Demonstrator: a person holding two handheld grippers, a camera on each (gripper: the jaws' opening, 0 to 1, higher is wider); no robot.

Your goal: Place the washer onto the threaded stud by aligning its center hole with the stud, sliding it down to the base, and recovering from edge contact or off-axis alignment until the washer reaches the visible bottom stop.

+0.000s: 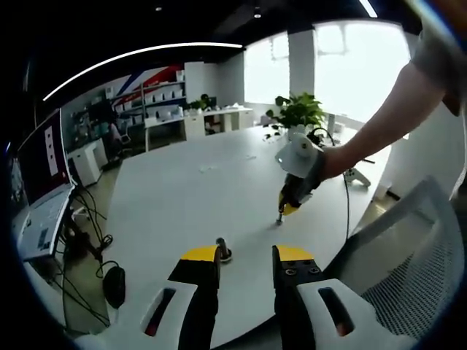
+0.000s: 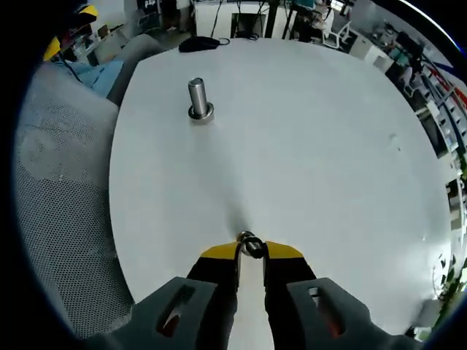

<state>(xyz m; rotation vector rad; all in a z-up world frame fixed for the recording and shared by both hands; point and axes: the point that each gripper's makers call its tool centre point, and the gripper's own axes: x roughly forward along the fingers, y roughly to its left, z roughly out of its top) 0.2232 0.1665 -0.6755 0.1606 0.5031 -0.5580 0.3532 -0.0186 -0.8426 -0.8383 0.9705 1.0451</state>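
Observation:
The threaded stud (image 2: 198,98) stands upright on its flanged base on the white round table (image 2: 306,131), far ahead and a little left of my right gripper (image 2: 249,251). That gripper is shut on the small metal washer (image 2: 249,244), pinched between its yellow tips just above the tabletop. In the left gripper view the stud (image 1: 222,250) shows right beside the left yellow fingertip (image 1: 201,254). My left gripper (image 1: 246,255) is open with nothing between its jaws. The right gripper (image 1: 295,186), held by a person's hand, points down at the table (image 1: 182,197) beyond the stud.
A grey mesh chair (image 1: 408,255) stands at the table's edge, seen also as the chair (image 2: 51,168). A laptop (image 1: 44,189), cables and a black mouse (image 1: 113,284) lie off the left side. A potted plant (image 1: 299,113) sits at the far edge.

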